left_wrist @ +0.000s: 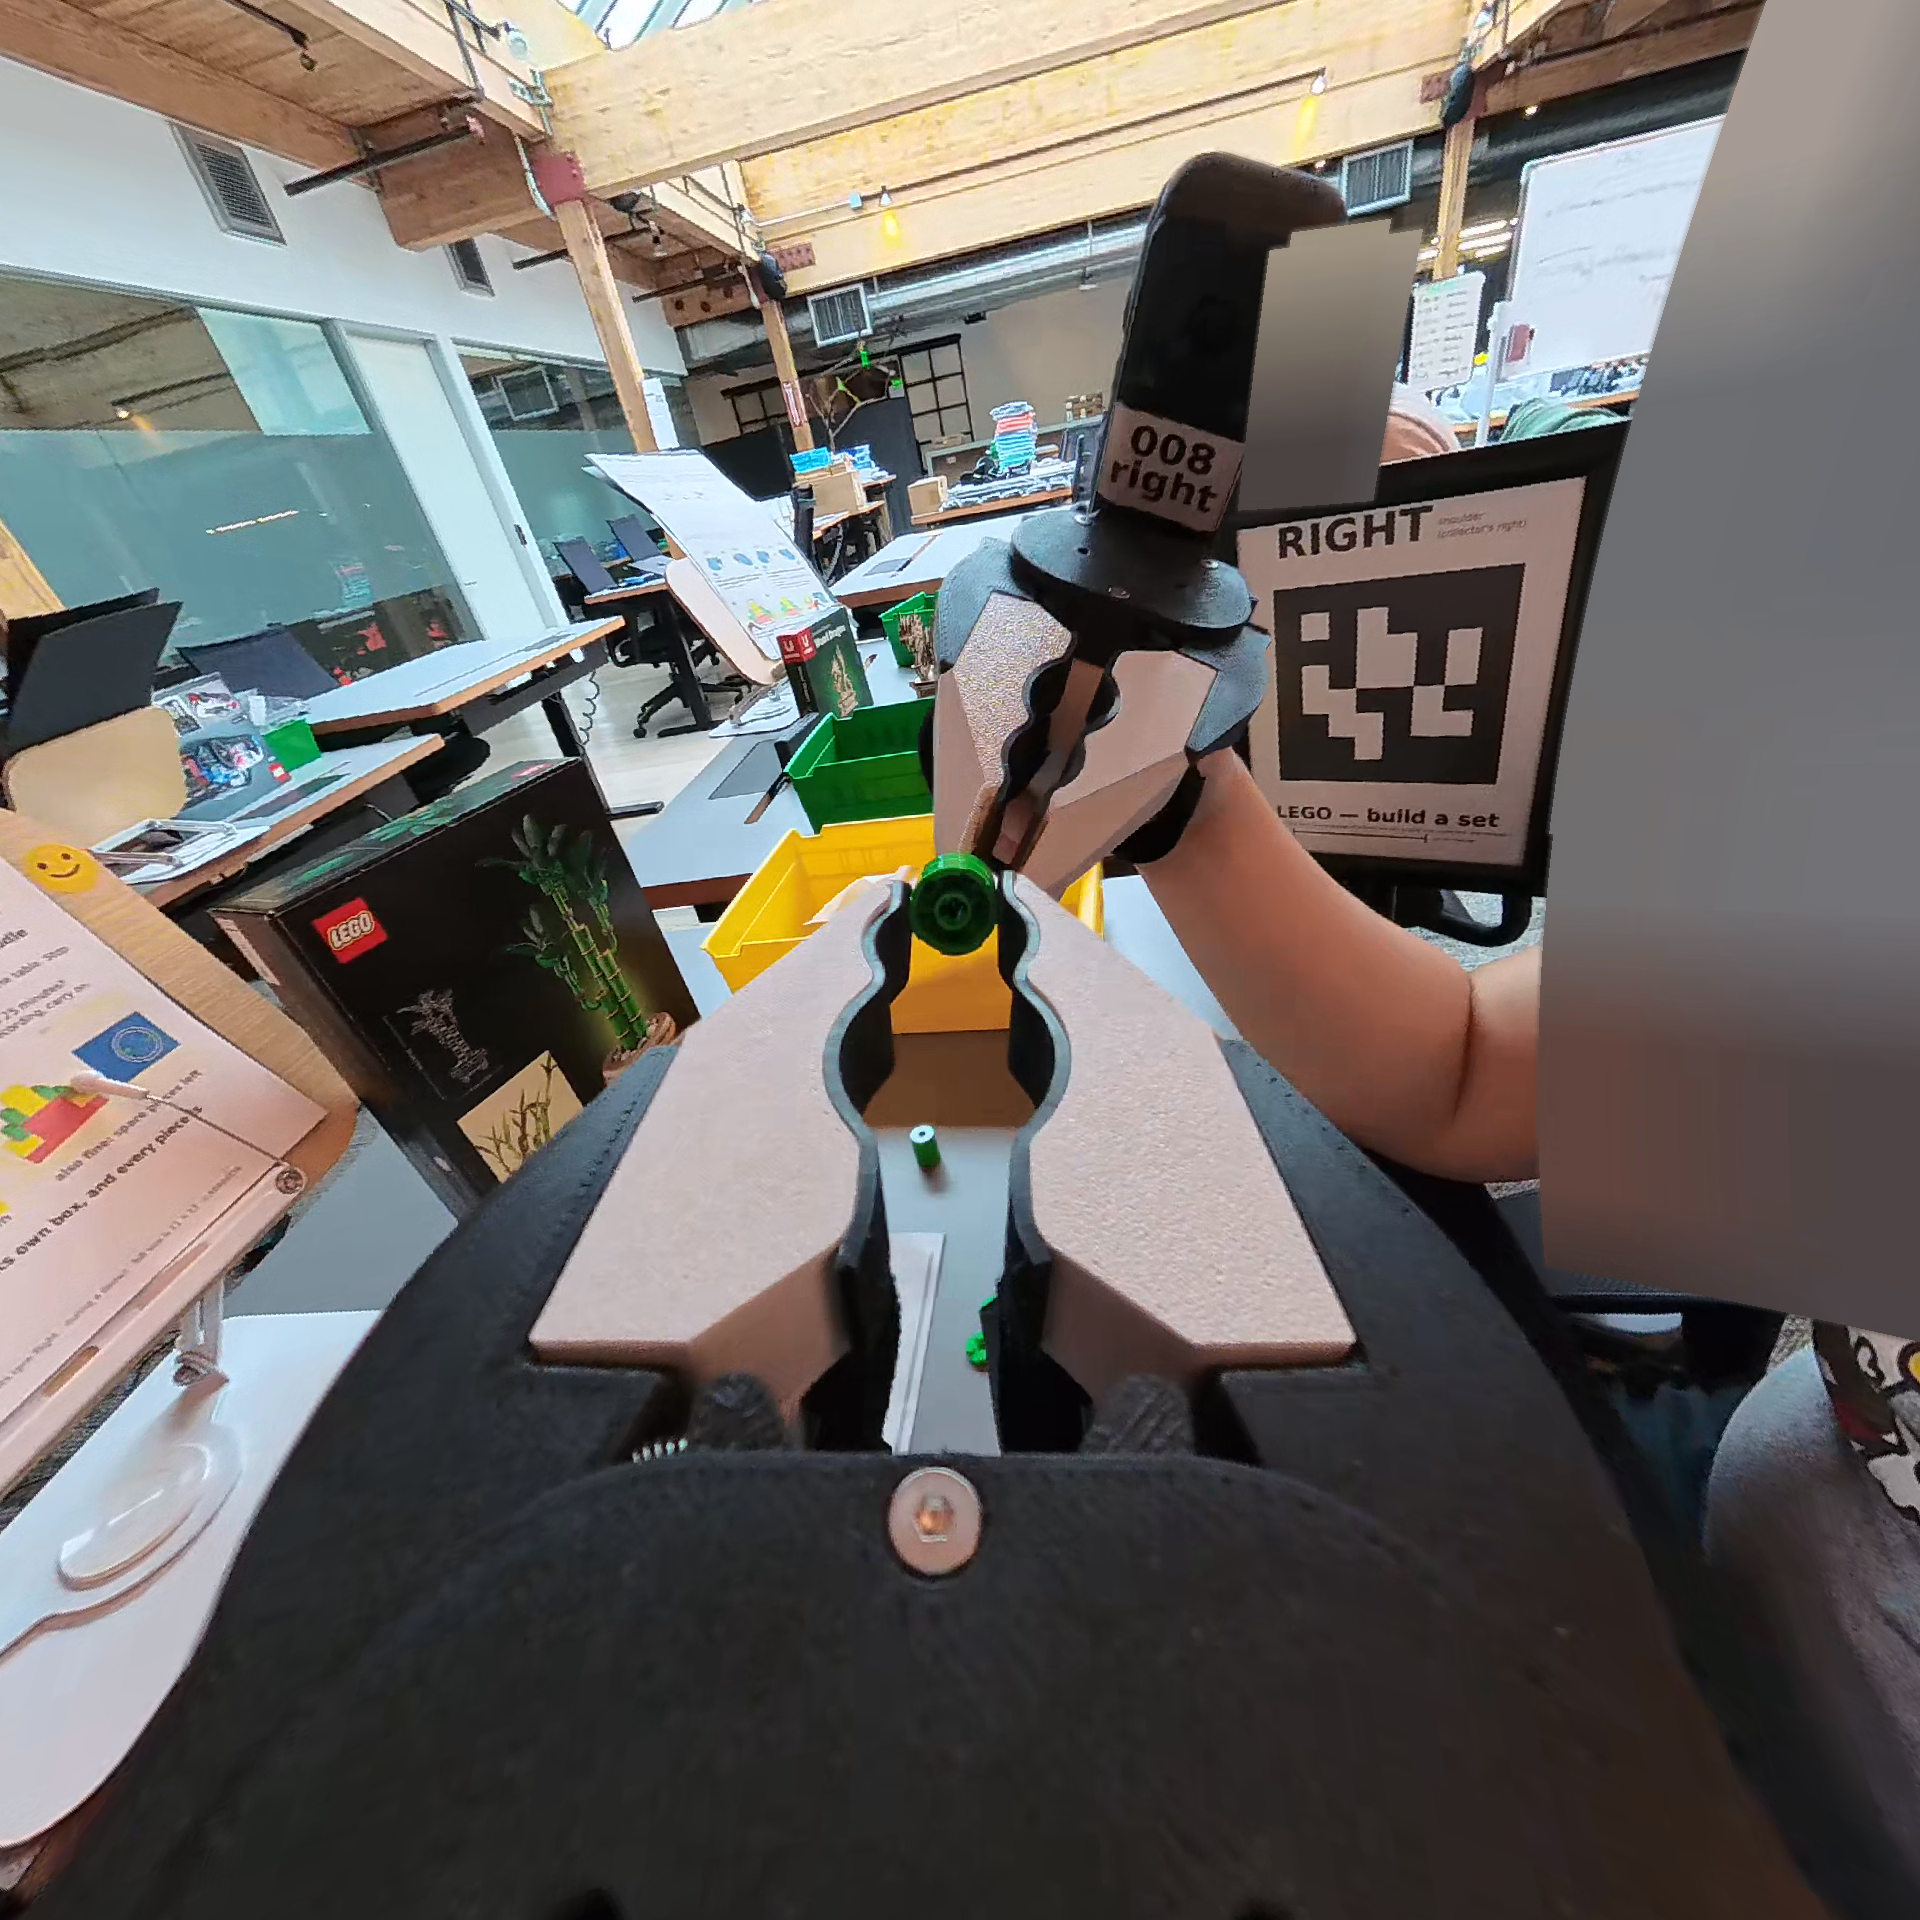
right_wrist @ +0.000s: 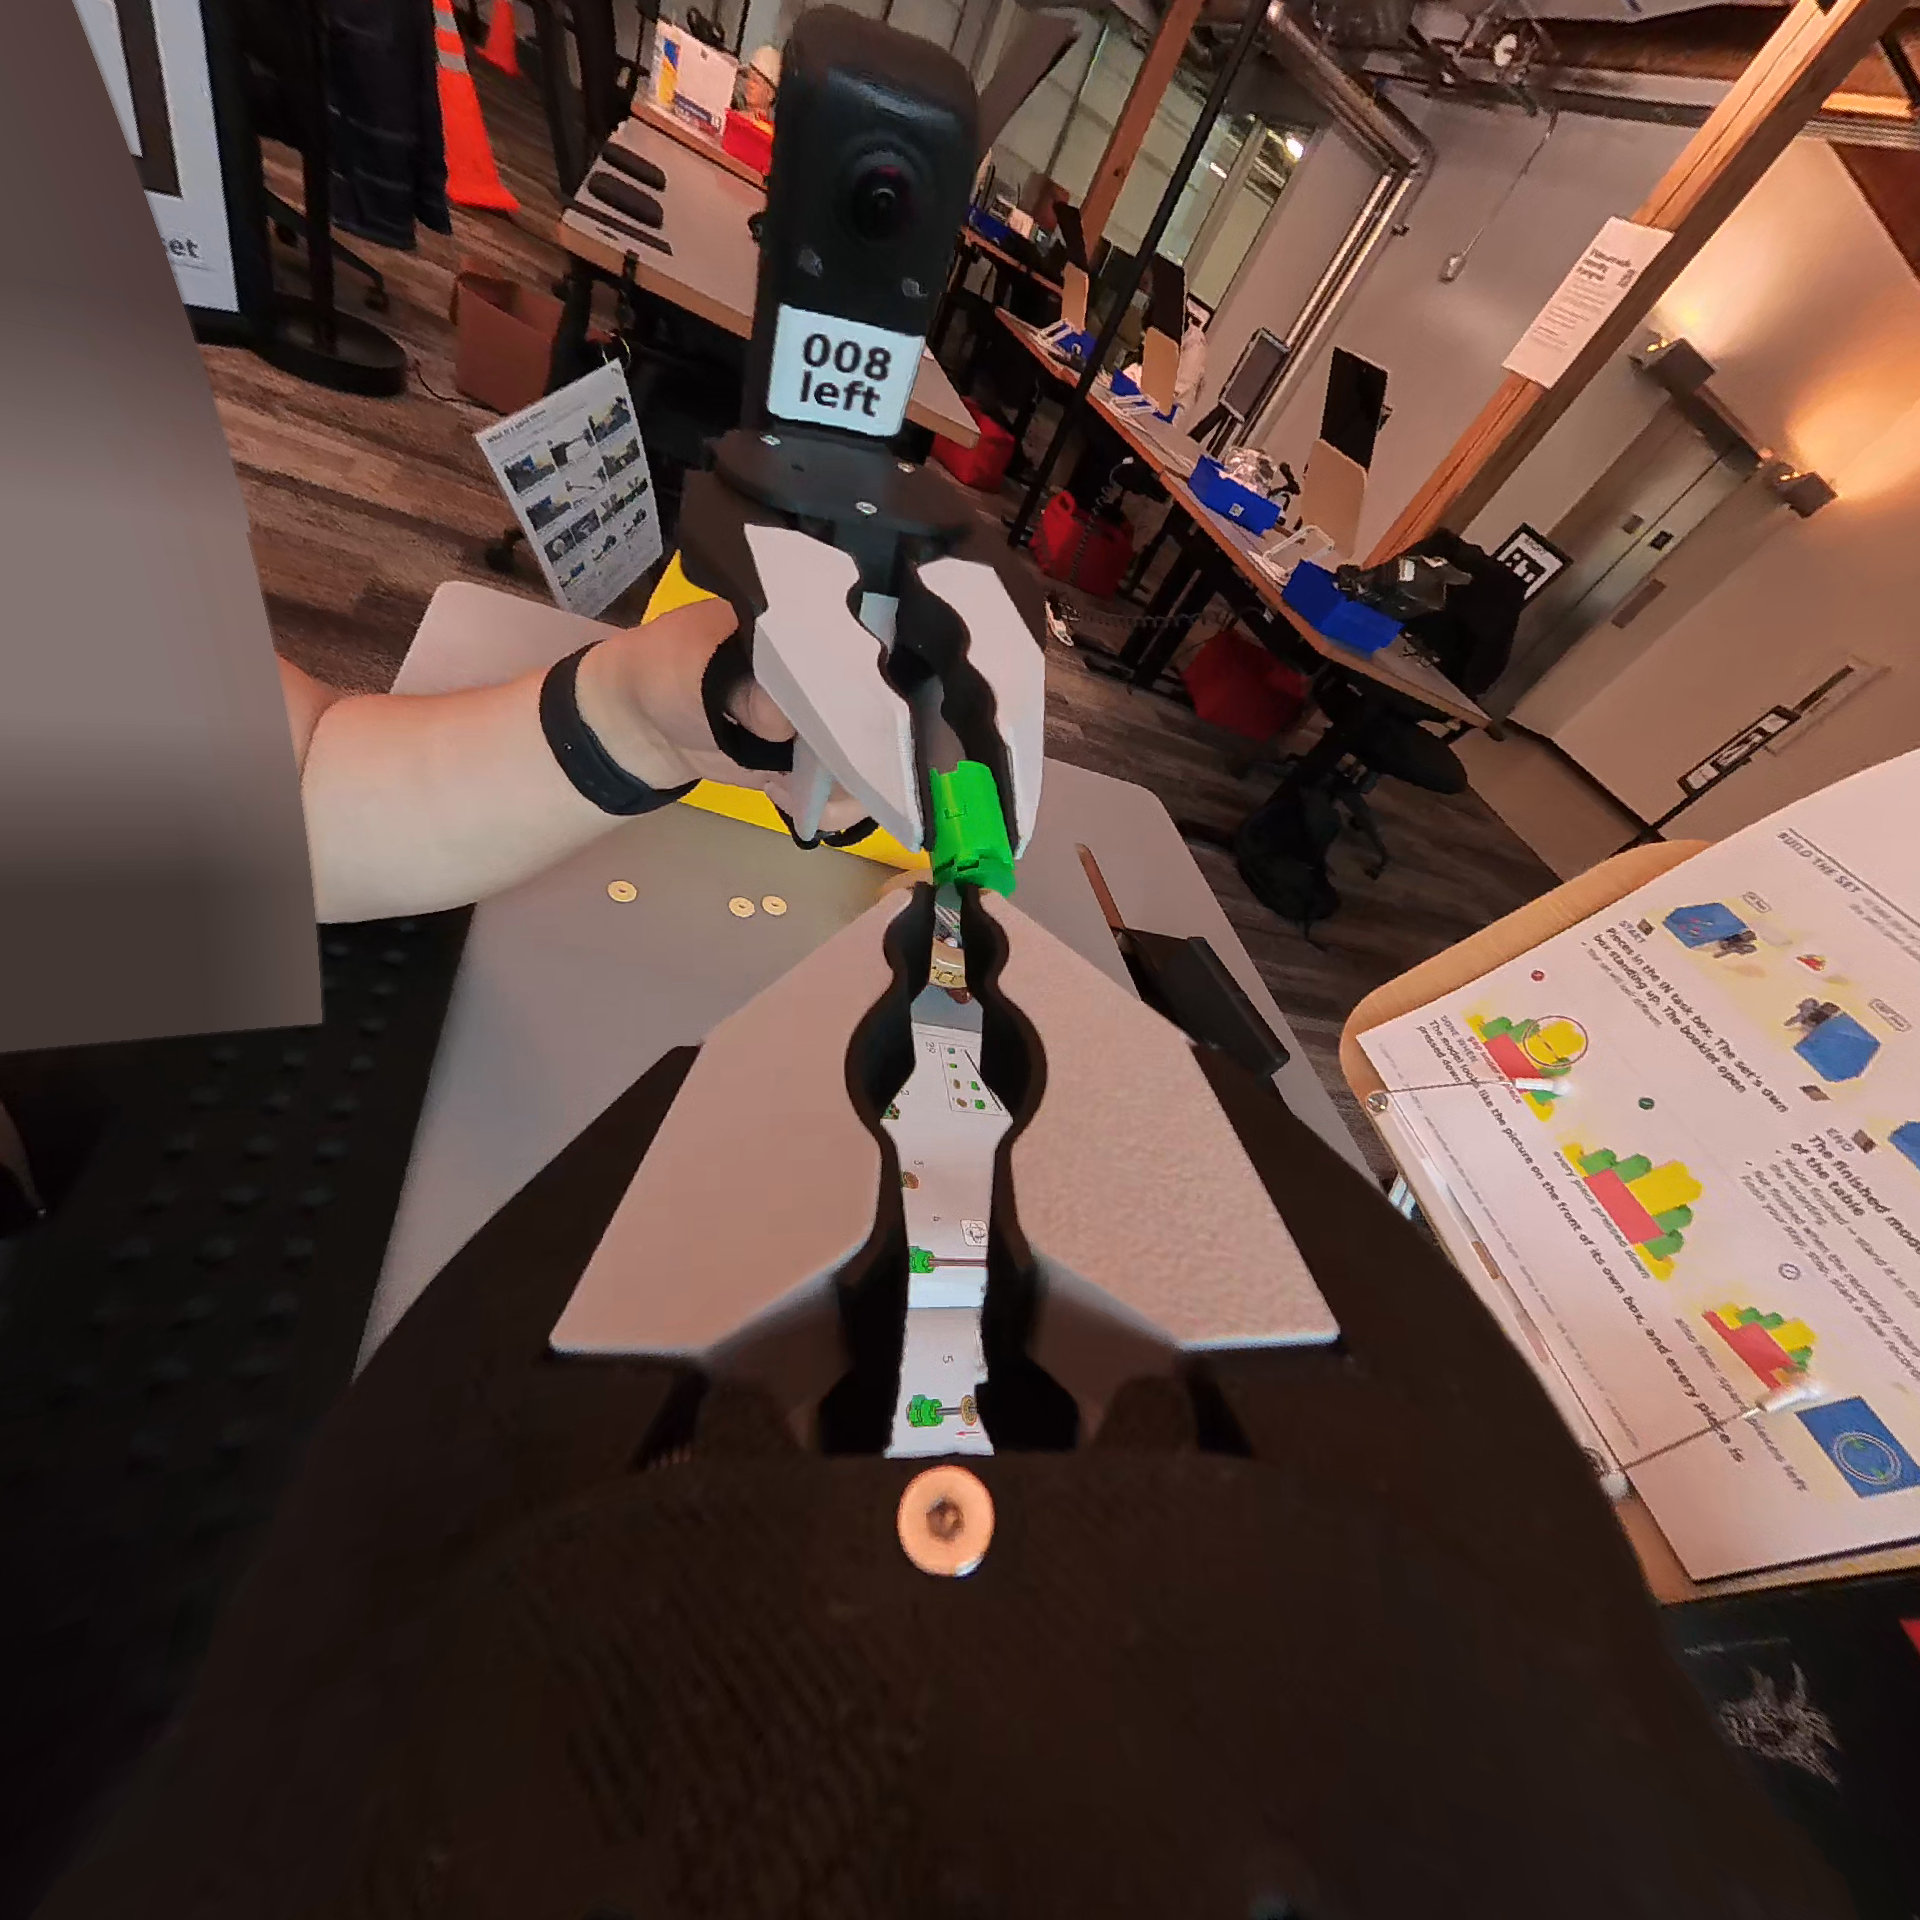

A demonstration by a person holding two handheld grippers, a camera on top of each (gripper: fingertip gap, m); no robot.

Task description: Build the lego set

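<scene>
My left gripper [left_wrist: 951,896] is shut on a green round lego piece [left_wrist: 953,904], held up above the table. In the right wrist view the left gripper [right_wrist: 971,847] points down with the same green piece [right_wrist: 971,821] in its tips. My right gripper [right_wrist: 940,912] meets it tip to tip. Its jaws are almost closed on a small tan and grey piece [right_wrist: 948,966]. In the left wrist view the right gripper [left_wrist: 1000,854] comes down from above and touches the green piece's right side. The open instruction booklet [right_wrist: 940,1299] lies on the table below.
A yellow bin [left_wrist: 790,914] and a green bin [left_wrist: 862,758] stand behind, beside the black lego box [left_wrist: 457,956]. A small green cylinder [left_wrist: 924,1148] and tan round pieces [right_wrist: 740,906] lie on the table. Instruction boards [left_wrist: 125,1122] [right_wrist: 1662,1143] stand at the sides.
</scene>
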